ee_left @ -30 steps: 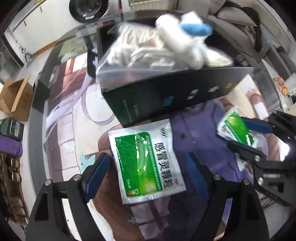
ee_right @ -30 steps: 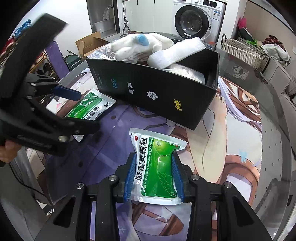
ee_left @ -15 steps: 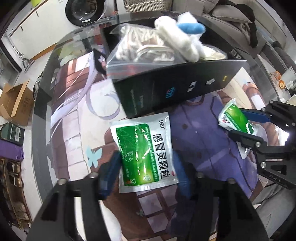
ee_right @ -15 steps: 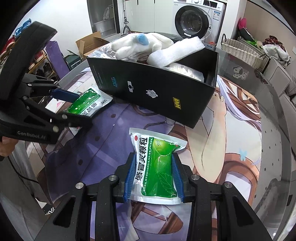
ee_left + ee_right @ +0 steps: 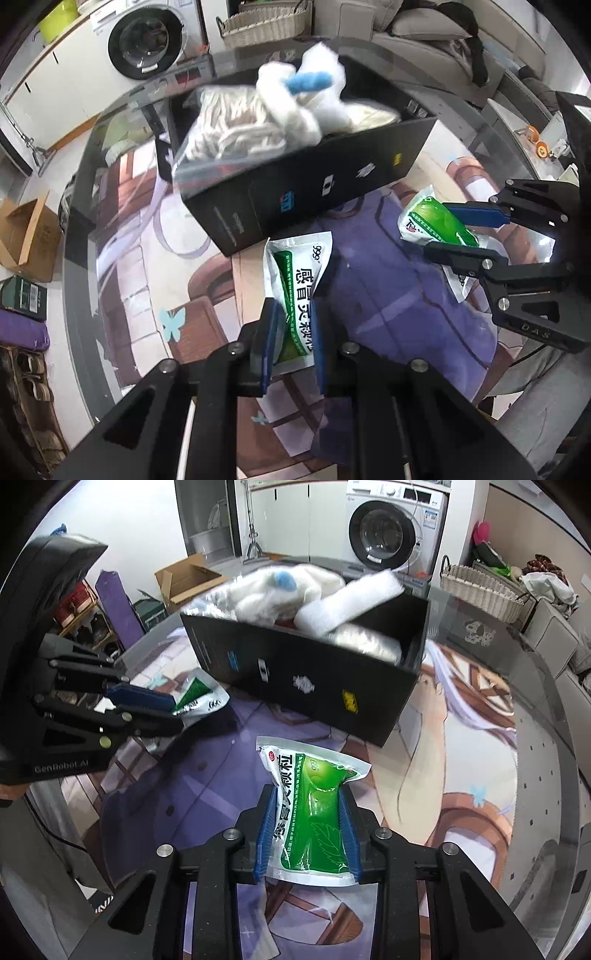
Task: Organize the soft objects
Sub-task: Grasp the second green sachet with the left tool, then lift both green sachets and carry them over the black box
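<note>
My left gripper (image 5: 293,325) is shut on a green and white medicine pouch (image 5: 299,273), folded between the blue pads and lifted off the table; it also shows in the right wrist view (image 5: 197,698). My right gripper (image 5: 308,827) is shut on a second green pouch (image 5: 314,812), seen from the left wrist view too (image 5: 436,225). Beyond both stands a black box (image 5: 314,188) (image 5: 306,675) holding a white plush toy with a blue part (image 5: 306,88), a bag of white cord (image 5: 229,133) and a white foam roll (image 5: 351,602).
The round glass table has a printed cartoon mat (image 5: 424,760). Off the table are a washing machine (image 5: 391,535), a wicker basket (image 5: 480,590), a cardboard box (image 5: 26,236) and a shoe rack (image 5: 26,369).
My left gripper closed on the flat pouch, folded it and raised it from the mat. The right gripper kept its hold on its pouch and barely moved.
</note>
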{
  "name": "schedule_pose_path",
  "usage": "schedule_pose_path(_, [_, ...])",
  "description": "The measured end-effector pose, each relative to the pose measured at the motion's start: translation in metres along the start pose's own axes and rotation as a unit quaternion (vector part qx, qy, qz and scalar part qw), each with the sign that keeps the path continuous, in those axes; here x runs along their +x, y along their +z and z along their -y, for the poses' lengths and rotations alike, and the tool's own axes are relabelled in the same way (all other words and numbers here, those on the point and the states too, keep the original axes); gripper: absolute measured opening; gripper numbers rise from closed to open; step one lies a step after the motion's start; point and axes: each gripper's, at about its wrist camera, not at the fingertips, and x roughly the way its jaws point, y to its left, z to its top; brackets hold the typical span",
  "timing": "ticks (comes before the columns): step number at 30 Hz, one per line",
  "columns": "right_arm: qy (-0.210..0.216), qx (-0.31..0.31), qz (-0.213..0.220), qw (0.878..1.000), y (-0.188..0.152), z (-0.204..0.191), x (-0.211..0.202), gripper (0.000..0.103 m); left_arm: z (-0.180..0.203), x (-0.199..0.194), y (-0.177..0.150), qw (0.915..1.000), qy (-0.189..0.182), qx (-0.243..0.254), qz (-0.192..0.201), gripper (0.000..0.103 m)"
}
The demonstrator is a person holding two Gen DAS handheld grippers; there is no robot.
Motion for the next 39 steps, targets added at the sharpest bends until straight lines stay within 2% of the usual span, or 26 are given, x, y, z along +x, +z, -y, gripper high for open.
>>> schedule_pose_path(4, [0.005,0.002,0.017,1.000,0.002,-0.001,-0.012,0.032,0.002,-0.012,0.003,0.9996,-0.005,0.007,0.026,0.015])
schedule_pose_path(7, [0.008,0.000,0.039,0.999,0.004,-0.004,-0.022,0.032,0.010,-0.025,0.004,0.9980,-0.010,0.033,0.054,0.015])
schedule_pose_path(11, [0.019,-0.010,0.097,0.995,0.009,-0.012,-0.048,0.032,0.020,-0.059,0.003,0.9899,-0.014,0.065,0.125,0.015])
schedule_pose_path(14, [0.008,-0.017,0.157,0.987,0.013,-0.017,-0.073,0.032,0.018,-0.085,0.002,0.9796,0.001,0.058,0.193,0.015])
schedule_pose_path(17, [0.002,-0.013,0.219,0.976,0.015,-0.018,-0.095,0.032,0.012,-0.108,0.000,0.9650,0.027,0.041,0.258,0.015])
schedule_pose_path(20, [-0.013,-0.009,0.273,0.962,0.012,-0.018,-0.115,0.032,0.002,-0.120,-0.001,0.9543,0.048,0.017,0.294,0.015])
schedule_pose_path(24, [-0.024,-0.010,0.339,0.940,0.007,-0.017,-0.140,0.032,-0.010,-0.137,-0.009,0.9314,0.087,-0.004,0.353,0.015])
schedule_pose_path(27, [-0.038,-0.015,0.382,0.923,0.002,-0.022,-0.157,0.032,-0.020,-0.147,-0.011,0.9186,0.097,-0.018,0.383,0.015])
schedule_pose_path(29, [-0.053,-0.011,0.411,0.910,-0.003,-0.025,-0.169,0.032,-0.024,-0.151,-0.012,0.9133,0.102,-0.024,0.393,0.015])
schedule_pose_path(31, [-0.058,-0.011,0.427,0.902,-0.005,-0.026,-0.177,0.032,-0.029,-0.154,-0.014,0.9107,0.096,-0.029,0.401,0.015])
schedule_pose_path(34, [-0.060,-0.008,0.433,0.899,-0.005,-0.025,-0.183,0.032,-0.028,-0.151,-0.015,0.9105,0.093,-0.033,0.402,0.015])
schedule_pose_path(39, [-0.057,-0.004,0.428,0.902,-0.006,-0.021,-0.184,0.032,-0.020,-0.150,-0.017,0.9112,0.089,-0.032,0.401,0.015])
